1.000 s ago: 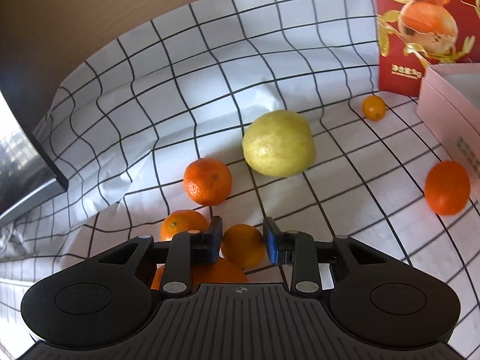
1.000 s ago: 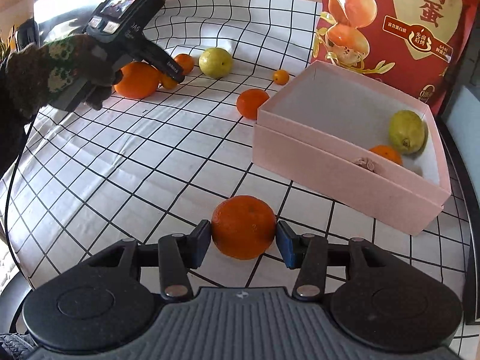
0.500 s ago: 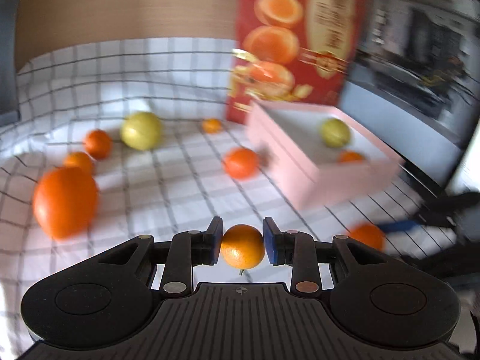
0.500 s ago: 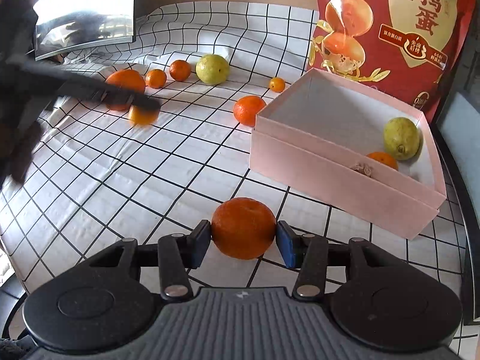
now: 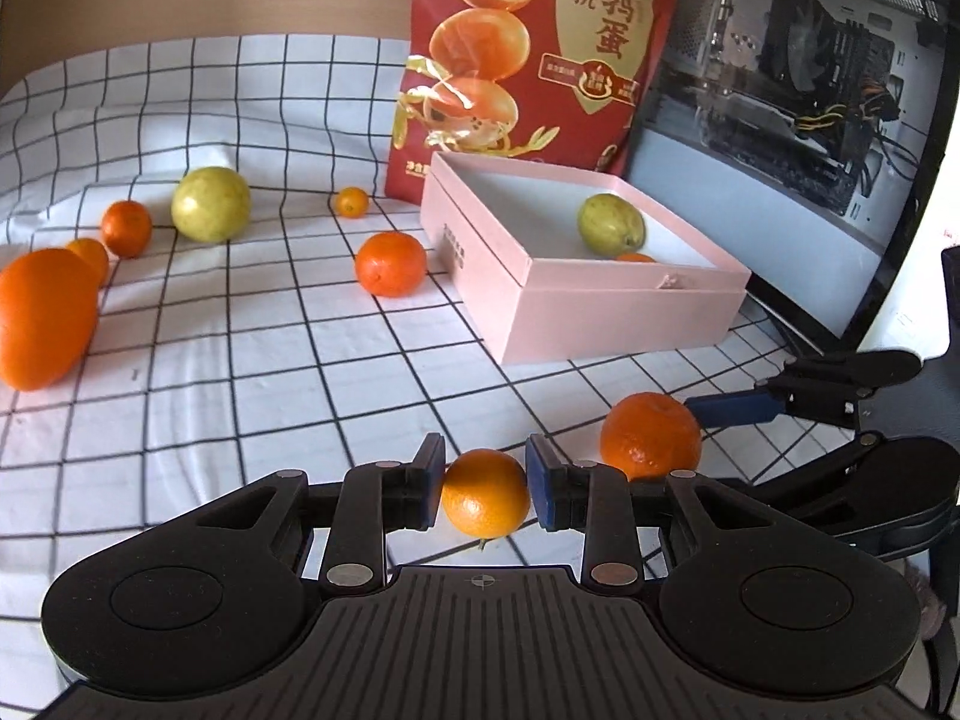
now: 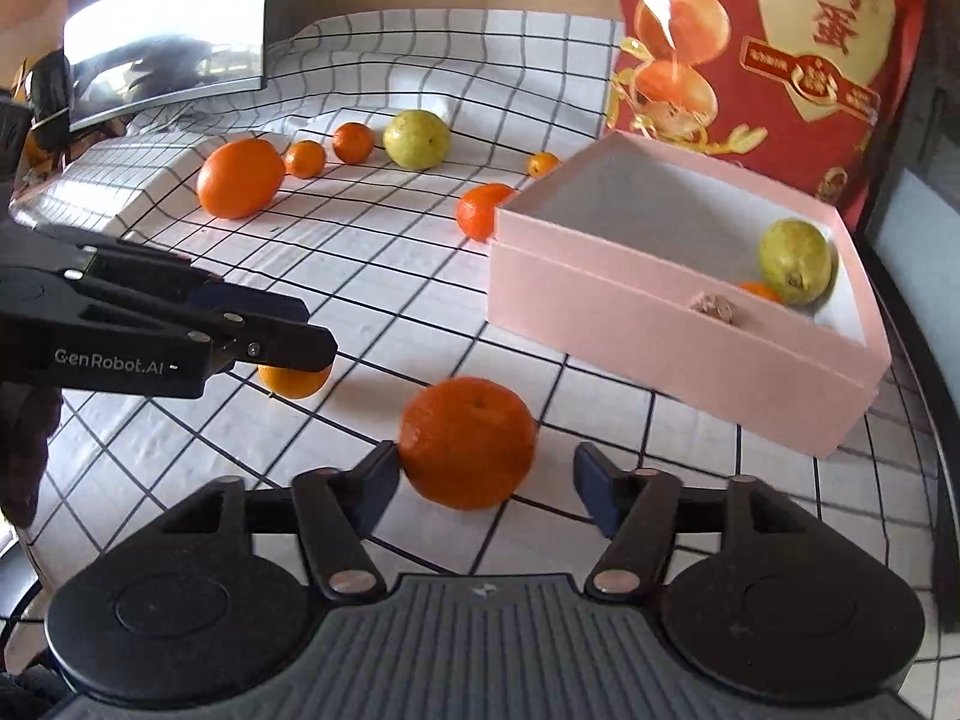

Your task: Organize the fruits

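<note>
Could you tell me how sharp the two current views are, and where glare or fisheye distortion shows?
Left wrist view: sharp throughout, with grid lines on the tablecloth bowing outward and the small orange crisp between the left gripper fingers. Right wrist view: slightly soft, most visibly on the red bag; bright glare on the monitor.

Pear (image 5: 611, 225) in box (image 5: 600, 312), tangerine (image 5: 390, 263) left
</note>
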